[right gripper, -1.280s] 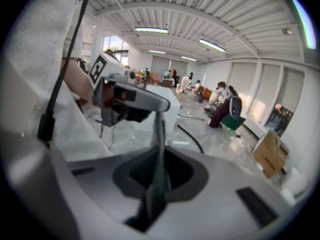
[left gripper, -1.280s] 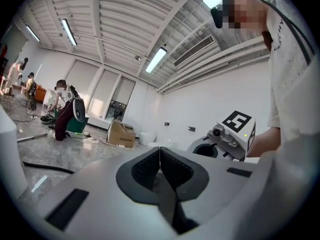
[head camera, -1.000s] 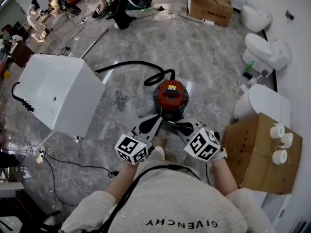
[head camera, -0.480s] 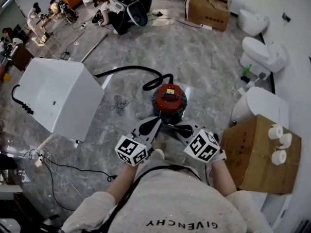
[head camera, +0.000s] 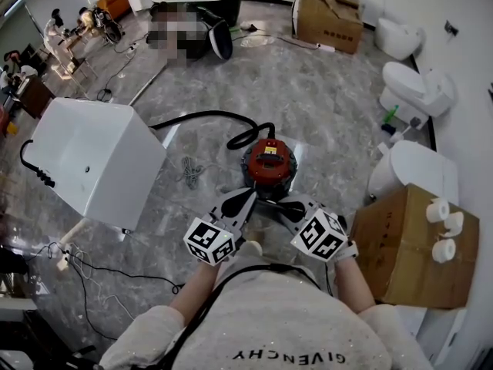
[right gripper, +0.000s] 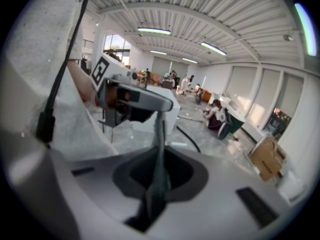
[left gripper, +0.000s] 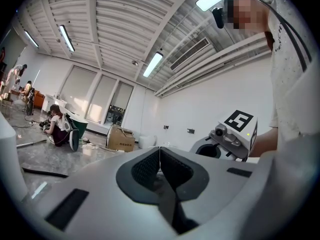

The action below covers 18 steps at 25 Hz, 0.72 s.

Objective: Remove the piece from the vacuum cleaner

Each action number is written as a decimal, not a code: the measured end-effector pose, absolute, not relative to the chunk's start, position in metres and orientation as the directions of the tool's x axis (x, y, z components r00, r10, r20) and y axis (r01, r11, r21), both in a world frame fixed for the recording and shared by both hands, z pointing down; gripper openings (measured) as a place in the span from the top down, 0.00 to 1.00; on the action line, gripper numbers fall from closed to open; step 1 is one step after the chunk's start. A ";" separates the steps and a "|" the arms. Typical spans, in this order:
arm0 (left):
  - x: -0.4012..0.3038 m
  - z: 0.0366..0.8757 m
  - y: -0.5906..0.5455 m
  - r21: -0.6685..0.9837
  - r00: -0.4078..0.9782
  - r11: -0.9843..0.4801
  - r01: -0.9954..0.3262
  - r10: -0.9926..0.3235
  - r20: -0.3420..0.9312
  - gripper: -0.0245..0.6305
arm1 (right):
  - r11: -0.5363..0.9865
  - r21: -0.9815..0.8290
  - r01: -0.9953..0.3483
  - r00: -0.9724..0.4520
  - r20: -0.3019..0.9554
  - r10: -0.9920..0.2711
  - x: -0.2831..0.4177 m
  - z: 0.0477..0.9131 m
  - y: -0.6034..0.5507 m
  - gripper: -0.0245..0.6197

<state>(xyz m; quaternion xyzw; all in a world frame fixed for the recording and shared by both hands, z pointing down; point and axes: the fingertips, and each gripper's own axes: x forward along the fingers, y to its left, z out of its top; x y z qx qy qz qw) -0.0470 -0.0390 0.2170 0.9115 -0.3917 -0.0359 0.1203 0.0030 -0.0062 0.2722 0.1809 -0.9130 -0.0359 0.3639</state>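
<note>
The vacuum cleaner [head camera: 268, 163], a round red and black canister, stands on the marble floor straight ahead of me. Its black hose [head camera: 208, 116] curls off to the left. My left gripper [head camera: 248, 195] and right gripper [head camera: 273, 201] hover side by side just in front of the canister, tips pointing at it and not touching it. In the left gripper view the left gripper [left gripper: 160, 165] has its pads pressed together with nothing between them. In the right gripper view the right gripper [right gripper: 159, 156] is also shut and empty. Which piece of the vacuum is meant cannot be made out.
A white tub-like unit [head camera: 92, 156] stands to the left, with cables [head camera: 92, 260] on the floor near it. On the right a cardboard box [head camera: 404, 245] carries paper rolls [head camera: 443, 230], with toilets [head camera: 420, 83] beyond. A person [head camera: 181, 33] crouches at the back.
Both grippers keep almost the same pose in front of the vacuum. The view has shifted slightly, and the person at the back has moved.
</note>
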 end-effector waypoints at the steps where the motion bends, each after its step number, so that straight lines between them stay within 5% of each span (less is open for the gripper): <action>1: -0.047 0.218 -0.039 0.247 0.690 -0.663 -0.707 -0.724 0.030 0.93 | 0.933 0.197 -0.302 -0.670 0.652 -0.355 0.003 0.273 -0.006 0.90; 18: -0.045 0.222 -0.049 0.239 0.688 -0.657 -0.715 -0.722 0.072 0.93 | 0.945 0.154 -0.289 -0.695 0.644 -0.318 0.001 0.277 -0.011 0.90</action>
